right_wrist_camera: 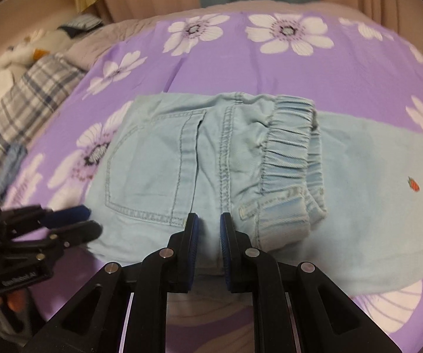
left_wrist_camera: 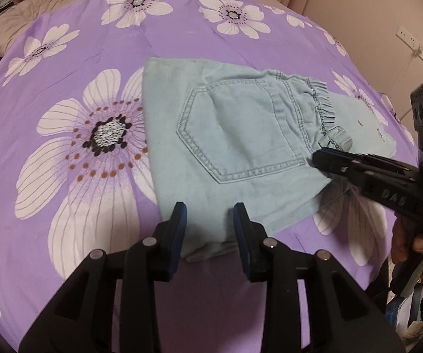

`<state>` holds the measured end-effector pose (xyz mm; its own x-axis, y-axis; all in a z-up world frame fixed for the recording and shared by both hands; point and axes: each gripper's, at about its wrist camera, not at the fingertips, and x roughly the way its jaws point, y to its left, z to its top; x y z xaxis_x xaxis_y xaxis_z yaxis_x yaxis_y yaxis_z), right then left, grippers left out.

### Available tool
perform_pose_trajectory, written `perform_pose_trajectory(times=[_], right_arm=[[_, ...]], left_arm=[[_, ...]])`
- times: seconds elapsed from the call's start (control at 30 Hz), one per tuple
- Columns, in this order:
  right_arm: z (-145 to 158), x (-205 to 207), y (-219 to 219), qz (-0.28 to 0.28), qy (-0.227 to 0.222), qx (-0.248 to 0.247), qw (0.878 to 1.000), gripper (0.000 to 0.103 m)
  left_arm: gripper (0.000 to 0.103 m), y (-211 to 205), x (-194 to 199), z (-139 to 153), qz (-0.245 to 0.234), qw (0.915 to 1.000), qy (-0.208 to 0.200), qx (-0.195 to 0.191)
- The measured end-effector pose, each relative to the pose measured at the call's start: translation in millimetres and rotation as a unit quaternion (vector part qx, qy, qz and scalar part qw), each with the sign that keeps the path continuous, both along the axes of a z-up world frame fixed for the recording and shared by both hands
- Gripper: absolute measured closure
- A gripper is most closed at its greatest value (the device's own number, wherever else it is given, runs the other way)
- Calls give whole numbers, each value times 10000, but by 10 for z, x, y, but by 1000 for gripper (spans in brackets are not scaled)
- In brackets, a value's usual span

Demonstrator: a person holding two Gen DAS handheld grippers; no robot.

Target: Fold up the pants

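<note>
Light blue denim pants (left_wrist_camera: 241, 135) lie folded on a purple flowered bedsheet (left_wrist_camera: 64, 58), back pocket up and elastic waistband (right_wrist_camera: 288, 147) to the right. A single layer of leg (right_wrist_camera: 373, 206) runs on past the waistband. My left gripper (left_wrist_camera: 210, 209) is open over the near left corner of the pants, its pads clear of the cloth; it also shows in the right wrist view (right_wrist_camera: 92, 220). My right gripper (right_wrist_camera: 209, 219) stands narrow at the near edge by the waistband with denim filling the gap, and looks pinched together from the side (left_wrist_camera: 317, 157).
A plaid pillow (right_wrist_camera: 29, 100) and white bedding lie at the far left of the bed. Beige curtains and a wall with a socket strip (left_wrist_camera: 405, 33) stand behind and to the right. A person's hand (left_wrist_camera: 408, 241) holds the right gripper's handle.
</note>
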<state>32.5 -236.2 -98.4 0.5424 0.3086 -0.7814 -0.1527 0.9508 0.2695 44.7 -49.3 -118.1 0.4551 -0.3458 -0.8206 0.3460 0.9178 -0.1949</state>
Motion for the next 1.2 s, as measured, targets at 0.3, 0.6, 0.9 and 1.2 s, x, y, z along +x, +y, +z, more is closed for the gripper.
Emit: perform_pose_trajectory(times=[0.3,0.6,0.9,1.2], right_arm=[[160,-447,-690,-1009,-89,998,9898,53],[-11,-780,-1609,-2417,82,1848,9526,53],[-174,-1039,-2287,-3560,47,2448,9018,53],[-293,-905,-2481,-4038,-69,2649,8756,53]], left_arm=[[38,359,-172,216,710,9941,-9,-816],[37,362,-116,262,756,9922,65,-985],[37,221,-4,242,600,9940,160,-897],[37,25,155,235,451,9958,197,-772]])
